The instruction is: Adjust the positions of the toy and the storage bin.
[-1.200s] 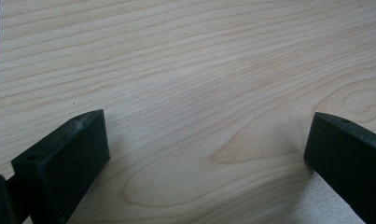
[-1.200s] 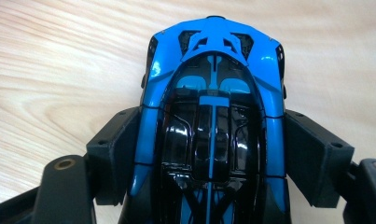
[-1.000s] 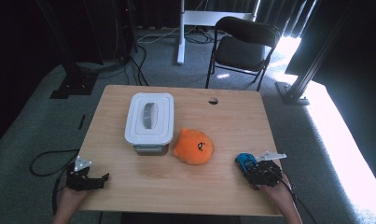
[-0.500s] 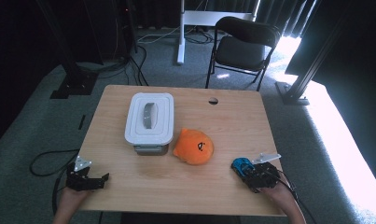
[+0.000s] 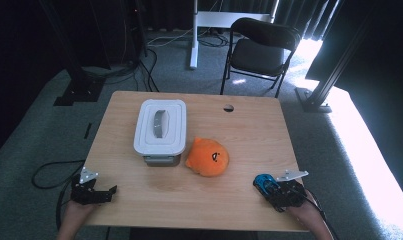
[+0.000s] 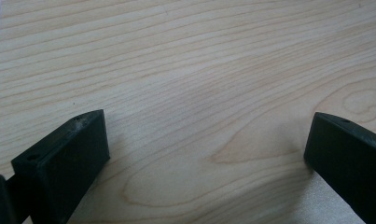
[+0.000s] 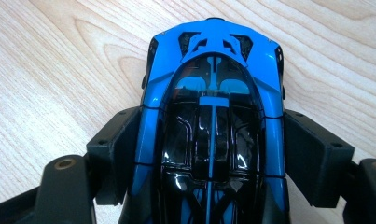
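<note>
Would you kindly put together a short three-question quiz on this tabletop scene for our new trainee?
1. True or false: the right gripper has its fingers closed on the sides of the blue toy car.
2. What lies between the fingers of the left gripper? A) the orange plush toy B) bare table C) the car
3. Fill in: the orange plush toy lies just right of the white lidded ____.

Key
1. True.
2. B: only the wooden table shows between them, spread wide.
3. Box; its lid is on.
</note>
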`<state>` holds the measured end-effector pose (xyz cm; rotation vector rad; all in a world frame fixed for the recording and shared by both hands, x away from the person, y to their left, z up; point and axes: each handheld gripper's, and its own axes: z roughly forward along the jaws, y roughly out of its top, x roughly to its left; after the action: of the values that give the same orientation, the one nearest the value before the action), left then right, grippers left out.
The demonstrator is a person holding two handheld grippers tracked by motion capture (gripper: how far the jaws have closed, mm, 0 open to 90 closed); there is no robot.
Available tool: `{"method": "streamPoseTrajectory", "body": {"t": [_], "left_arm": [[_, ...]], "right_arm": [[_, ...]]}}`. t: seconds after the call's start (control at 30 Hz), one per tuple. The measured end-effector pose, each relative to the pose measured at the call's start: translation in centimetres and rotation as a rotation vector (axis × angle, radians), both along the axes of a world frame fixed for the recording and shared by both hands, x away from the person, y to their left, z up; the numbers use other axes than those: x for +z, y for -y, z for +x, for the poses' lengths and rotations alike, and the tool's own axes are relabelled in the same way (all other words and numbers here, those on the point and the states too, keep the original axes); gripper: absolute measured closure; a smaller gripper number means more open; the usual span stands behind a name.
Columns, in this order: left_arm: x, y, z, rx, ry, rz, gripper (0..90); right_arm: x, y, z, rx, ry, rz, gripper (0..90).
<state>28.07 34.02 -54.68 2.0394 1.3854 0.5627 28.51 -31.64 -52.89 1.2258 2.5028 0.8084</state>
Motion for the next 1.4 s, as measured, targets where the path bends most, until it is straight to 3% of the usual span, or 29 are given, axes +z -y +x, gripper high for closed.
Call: {"method": "streamPoseTrajectory", "body": {"t": [0.17, 0.27, 0.37, 0.5, 0.67, 0.9, 1.1, 1.4], "left_arm": [[0.0, 0.0, 0.0, 0.001, 0.001, -0.001, 0.2], [0.0, 0.0, 0.0, 0.0, -0.001, 0.0, 0.2], [0.0, 0.0, 0.0, -0.001, -0.001, 0.001, 0.2], [0.0, 0.0, 0.0, -0.001, -0.001, 0.001, 0.2], [0.0, 0.0, 0.0, -0.001, -0.001, 0.0, 0.2], [0.0, 0.0, 0.0, 0.0, 0.0, 0.0, 0.2], [0.0, 0.0, 0.0, 0.0, 0.0, 0.0, 0.2], [0.0, 0.0, 0.0, 0.0, 0.0, 0.0, 0.2]], "right_arm": [[-0.2, 0.1, -0.3, -0.002, 0.005, -0.002, 24.9], [0.0, -0.1, -0.4, -0.004, -0.003, -0.04, 25.0], [0.2, -0.2, -0.5, -0.017, -0.007, -0.042, 25.0], [0.7, 0.0, -0.7, -0.03, -0.005, -0.025, 24.9], [1.8, 0.4, -0.7, -0.046, 0.001, 0.038, 24.7], [2.9, 0.0, -0.3, -0.048, 0.019, 0.044, 20.5], [3.9, -1.0, 0.3, -0.023, 0.043, 0.072, 20.5], [5.5, -3.6, 1.5, 0.065, 0.086, 0.131, 20.6]]}}
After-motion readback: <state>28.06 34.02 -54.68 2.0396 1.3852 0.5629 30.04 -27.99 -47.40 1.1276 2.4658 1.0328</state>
